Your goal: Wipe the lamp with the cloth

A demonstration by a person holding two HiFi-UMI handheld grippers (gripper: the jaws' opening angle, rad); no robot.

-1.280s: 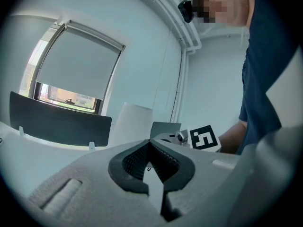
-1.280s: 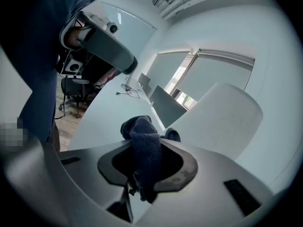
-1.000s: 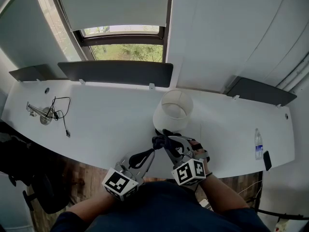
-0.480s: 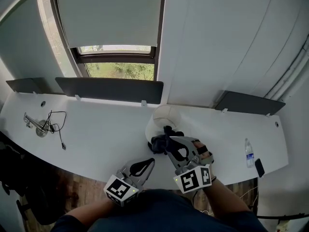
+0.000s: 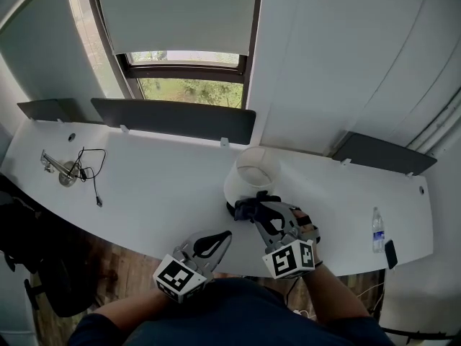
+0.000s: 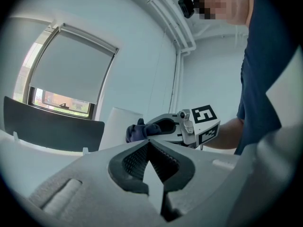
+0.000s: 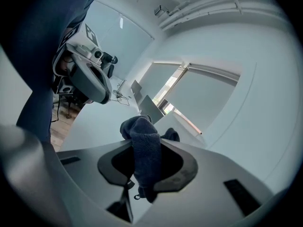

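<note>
Since a second ago the left gripper [image 5: 215, 241] has drawn back toward the person and now sits apart from the cloth [image 5: 240, 208], while the right gripper [image 5: 256, 209] stays at the near side of the lamp [image 5: 253, 171]. The lamp, with its white shade seen from above, stands upright on the white counter [image 5: 158, 186] a little right of the middle. The dark blue cloth is bunched against the lower near edge of the shade, and in the head view the two seem to touch. The right gripper's jaws are clenched on the cloth: in the right gripper view a thick fold of it [image 7: 144, 150] runs down between them and bulges out past their tips. The left gripper's jaws are pressed together with nothing between them, their dark ribbed pads [image 6: 135, 161] meeting at the tip. It hangs over the counter's near edge, to the left of the right gripper, and looks across at the cloth [image 6: 137, 132] and the lamp [image 6: 120, 126]. Farther out, a coiled black cable [image 5: 90, 166] lies beside a small metal fitting [image 5: 63, 171] at the counter's left end. A clear bottle [image 5: 379, 231] and a dark flat phone-like thing [image 5: 391, 254] lie near its right end. Dark panels [image 5: 173, 120] stand along the back edge of the counter, below a window [image 5: 191, 89] with its blind half lowered.
</note>
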